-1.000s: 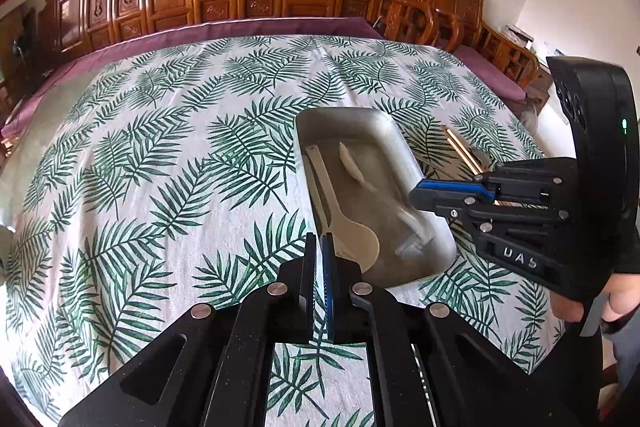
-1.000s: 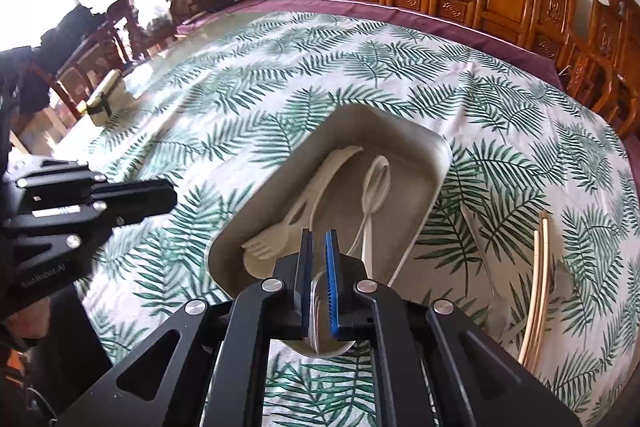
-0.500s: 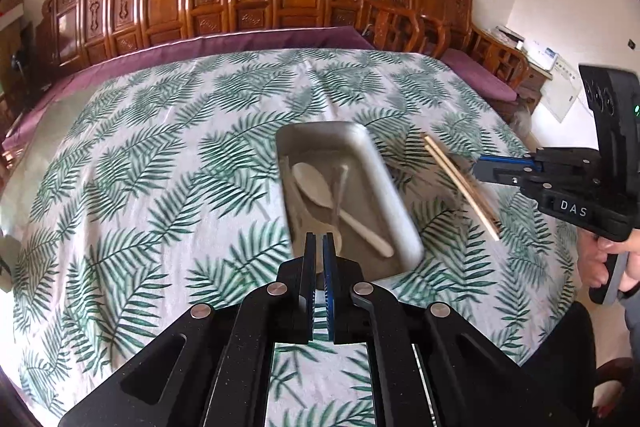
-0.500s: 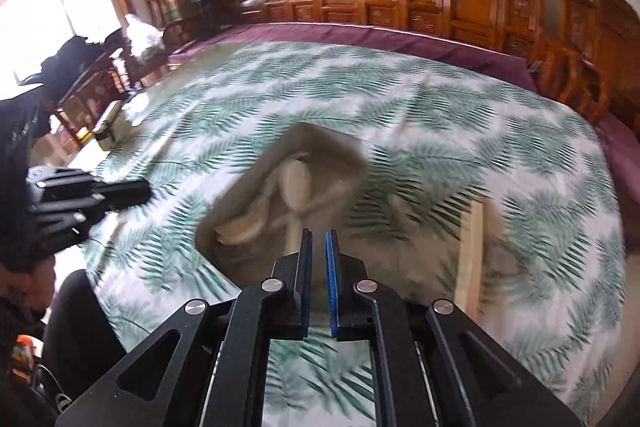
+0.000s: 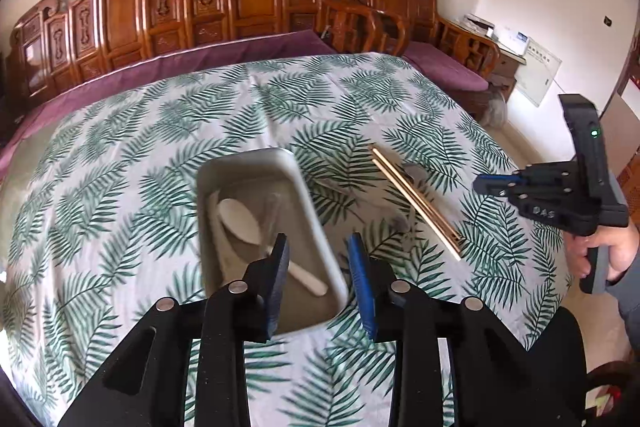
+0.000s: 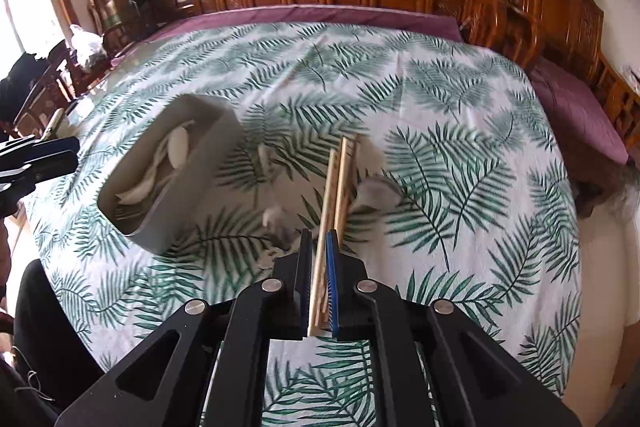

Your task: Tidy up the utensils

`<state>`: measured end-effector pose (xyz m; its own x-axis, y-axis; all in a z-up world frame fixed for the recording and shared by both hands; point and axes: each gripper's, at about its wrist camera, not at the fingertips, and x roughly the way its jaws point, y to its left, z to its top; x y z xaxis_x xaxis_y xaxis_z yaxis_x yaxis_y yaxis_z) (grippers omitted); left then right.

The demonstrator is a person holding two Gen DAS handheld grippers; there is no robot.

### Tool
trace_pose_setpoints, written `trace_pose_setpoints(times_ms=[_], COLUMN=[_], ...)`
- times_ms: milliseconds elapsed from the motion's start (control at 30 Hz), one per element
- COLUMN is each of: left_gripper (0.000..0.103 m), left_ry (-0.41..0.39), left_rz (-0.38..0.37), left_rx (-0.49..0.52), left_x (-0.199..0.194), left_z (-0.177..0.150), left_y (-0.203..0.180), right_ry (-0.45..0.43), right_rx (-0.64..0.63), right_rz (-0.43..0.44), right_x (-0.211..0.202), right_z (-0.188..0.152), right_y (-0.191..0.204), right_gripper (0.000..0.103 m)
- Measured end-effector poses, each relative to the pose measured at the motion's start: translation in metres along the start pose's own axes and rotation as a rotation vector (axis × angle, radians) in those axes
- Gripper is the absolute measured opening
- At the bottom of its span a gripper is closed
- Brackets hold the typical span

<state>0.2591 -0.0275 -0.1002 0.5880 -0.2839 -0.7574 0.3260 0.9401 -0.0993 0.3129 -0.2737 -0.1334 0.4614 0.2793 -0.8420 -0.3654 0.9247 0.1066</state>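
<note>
Chopsticks | seen between right gripper fingers, nearly closed | left gripper spread

Left gripper fills the bottom centre of its own view, jaws spread wide apart. Right gripper sits at bottom centre of its view, jaws nearly together; in the left view it appears at the right edge, held by a hand
</note>
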Motion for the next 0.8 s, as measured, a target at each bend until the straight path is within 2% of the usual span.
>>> trace_pose_setpoints(times_ms=[33, 100, 200, 633, 800], left_gripper=[0.030, 0.031, 0.041, 0.041, 0.041], left_ry=[0.004, 0.016, 0.025, 0.079, 0.089], left_rz=[-0.007, -0.021, -0.035, -0.062, -0.067], left_rx=[0.002, 0.006, 0.022, 0.053, 0.059], left_x=[0.004, 0.013, 0.023, 0.046, 0.049], left_z=[0.001, 0.002, 0.000, -0.010, -0.012], left_y=[-0.004, -0.011, -0.023, -0.047, -0.054], right_ry=[0.011, 0.030, 0.059, 0.107, 0.115], right_rx=[0.004, 0.009, 0.032, 0.117, 0.147], right_rz=[0.003, 0.006, 0.038, 0.070, 0.087], right_x=[0.006, 0.019, 0.039, 0.078, 0.079], right_z=[-0.002, -0.004, -0.006, -0.001, -0.003], right_y=[-0.001, -0.003, -0.004, -0.019, -0.022], right_gripper=[0.020, 0.020, 0.020, 0.020, 0.007])
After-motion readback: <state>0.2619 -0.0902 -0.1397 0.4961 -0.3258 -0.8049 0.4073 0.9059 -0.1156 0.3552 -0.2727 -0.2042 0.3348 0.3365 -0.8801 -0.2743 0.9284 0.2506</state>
